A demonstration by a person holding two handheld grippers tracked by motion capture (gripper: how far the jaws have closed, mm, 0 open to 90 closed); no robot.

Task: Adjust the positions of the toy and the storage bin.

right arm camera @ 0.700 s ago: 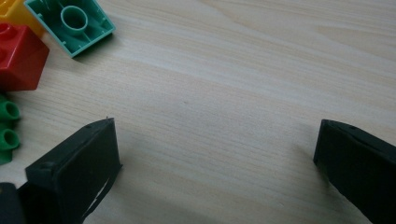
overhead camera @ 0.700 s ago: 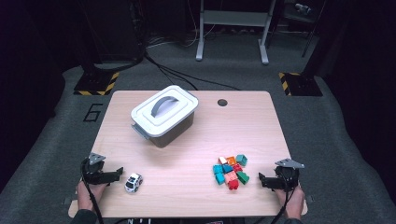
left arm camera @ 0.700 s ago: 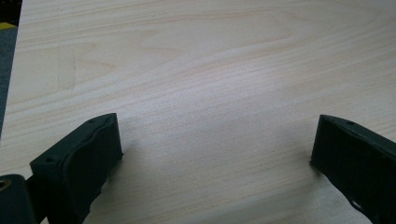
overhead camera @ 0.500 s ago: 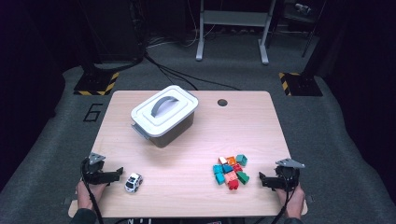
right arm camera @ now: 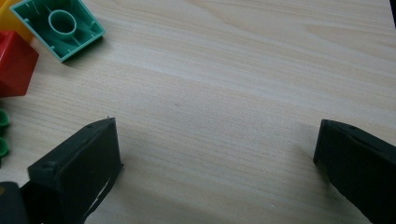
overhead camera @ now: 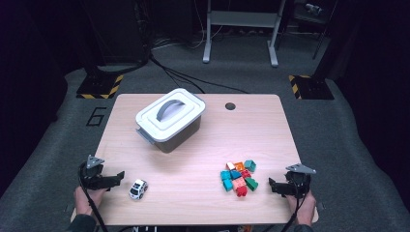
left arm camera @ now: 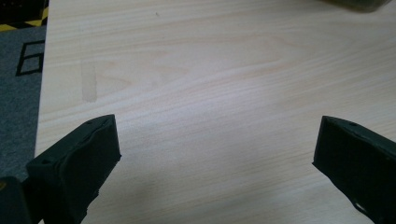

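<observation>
My left gripper [overhead camera: 115, 177] rests at the table's near left corner, jaws wide open over bare wood [left arm camera: 215, 154]. A small white toy car [overhead camera: 138, 189] stands just right of it. My right gripper [overhead camera: 271, 186] sits at the near right edge, open and empty [right arm camera: 217, 154]. A pile of several toy bricks [overhead camera: 239, 176], teal, red, orange and green, lies just left of it. In the right gripper view a green brick [right arm camera: 60, 27] lies underside up beside a red brick [right arm camera: 14, 63]. A grey box with a white handled lid [overhead camera: 170, 118] stands at the middle left of the table.
The wooden table [overhead camera: 256, 135] has a round cable hole [overhead camera: 230, 106] near its far edge. Grey carpet surrounds it, with a painted number [overhead camera: 96, 116] at the left. Metal stand legs [overhead camera: 239, 29] and black-yellow floor plates [overhead camera: 99, 86] stand beyond the far side.
</observation>
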